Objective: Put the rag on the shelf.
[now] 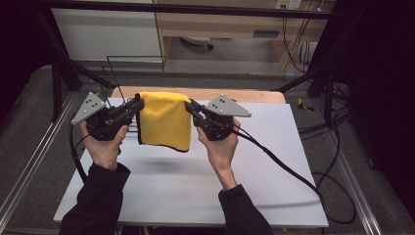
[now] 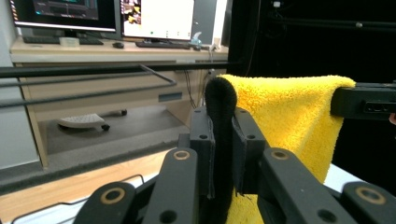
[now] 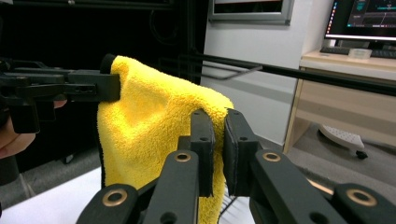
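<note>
White, flat and rectangular, the table top (image 1: 195,196) spreads under my two forearms, with a light wooden board (image 1: 205,93) along its far edge and a thin black wire rack (image 1: 134,61) standing behind that. Grey floor lies to either side.

Above the table hangs the bright yellow fluffy cloth with a black edge (image 1: 165,121), folded double so its lower edge dangles clear of the surface and casts a soft shadow on the white top. It is stretched between my hands, well above the table, its upper fold roughly level.

My left gripper (image 1: 133,105) pinches the cloth's upper left corner: in the left gripper view the two black pads are nearly together with the black hem (image 2: 220,112) squeezed upright between them. My right gripper (image 1: 192,107) has the upper right corner; in the right gripper view its pads stand almost closed, with the yellow pile (image 3: 154,121) bunched up against and between them.

A black cable (image 1: 279,161) trails from the right gripper across the table to the right.
</note>
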The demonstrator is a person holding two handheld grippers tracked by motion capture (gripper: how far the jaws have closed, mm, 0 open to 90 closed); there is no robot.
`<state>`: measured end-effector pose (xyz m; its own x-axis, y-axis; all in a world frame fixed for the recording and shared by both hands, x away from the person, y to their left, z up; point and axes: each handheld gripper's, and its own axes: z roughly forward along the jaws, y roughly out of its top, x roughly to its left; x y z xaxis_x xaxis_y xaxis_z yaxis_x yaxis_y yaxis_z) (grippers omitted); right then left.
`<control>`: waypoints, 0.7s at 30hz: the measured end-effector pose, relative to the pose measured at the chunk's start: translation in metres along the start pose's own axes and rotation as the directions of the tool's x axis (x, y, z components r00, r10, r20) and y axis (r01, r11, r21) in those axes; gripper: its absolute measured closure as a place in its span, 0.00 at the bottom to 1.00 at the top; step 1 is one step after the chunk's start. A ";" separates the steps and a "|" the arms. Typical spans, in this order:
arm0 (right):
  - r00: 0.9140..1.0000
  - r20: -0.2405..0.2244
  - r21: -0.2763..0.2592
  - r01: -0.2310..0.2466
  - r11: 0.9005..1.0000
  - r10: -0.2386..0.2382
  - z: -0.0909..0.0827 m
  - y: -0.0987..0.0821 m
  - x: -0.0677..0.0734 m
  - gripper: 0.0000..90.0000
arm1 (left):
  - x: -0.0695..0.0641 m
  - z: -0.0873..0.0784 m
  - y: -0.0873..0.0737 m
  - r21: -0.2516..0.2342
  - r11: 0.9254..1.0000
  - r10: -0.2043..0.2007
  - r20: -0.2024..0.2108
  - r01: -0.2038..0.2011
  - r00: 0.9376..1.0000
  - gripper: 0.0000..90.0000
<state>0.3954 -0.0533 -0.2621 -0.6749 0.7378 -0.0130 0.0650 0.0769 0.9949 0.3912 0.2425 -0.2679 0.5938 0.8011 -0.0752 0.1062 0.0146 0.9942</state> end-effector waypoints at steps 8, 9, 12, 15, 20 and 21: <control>1.000 0.004 -0.038 0.018 0.999 -0.017 0.012 0.017 0.005 0.93 | 0.008 -0.004 0.014 -0.039 0.999 -0.005 -0.024 0.004 1.000 0.89; 1.000 0.005 -0.043 0.020 0.999 -0.020 0.012 0.019 0.005 0.93 | 0.009 -0.004 0.016 -0.045 0.999 -0.007 -0.026 0.006 1.000 0.89; 1.000 0.006 -0.057 0.019 0.998 -0.018 0.016 0.023 0.006 0.93 | 0.012 -0.005 0.022 -0.060 0.998 -0.008 -0.033 0.006 0.999 0.89; 1.000 0.006 -0.070 0.012 0.997 -0.011 0.020 0.027 0.007 0.93 | 0.014 -0.006 0.028 -0.072 0.997 -0.006 -0.041 0.004 0.999 0.89; 1.000 0.006 -0.080 0.013 0.997 -0.013 0.024 0.035 0.009 0.93 | 0.018 -0.007 0.035 -0.085 0.996 -0.006 -0.050 0.001 0.999 0.89; 1.000 0.006 -0.084 0.013 0.996 -0.012 0.025 0.037 0.009 0.93 | 0.019 -0.007 0.038 -0.089 0.996 -0.007 -0.051 0.003 0.999 0.89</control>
<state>0.4101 -0.0268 -0.2277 -0.6713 0.7407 -0.0257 -0.0054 0.0297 0.9995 0.4009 0.2628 -0.2311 0.5517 0.8303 -0.0786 0.0367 0.0700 0.9969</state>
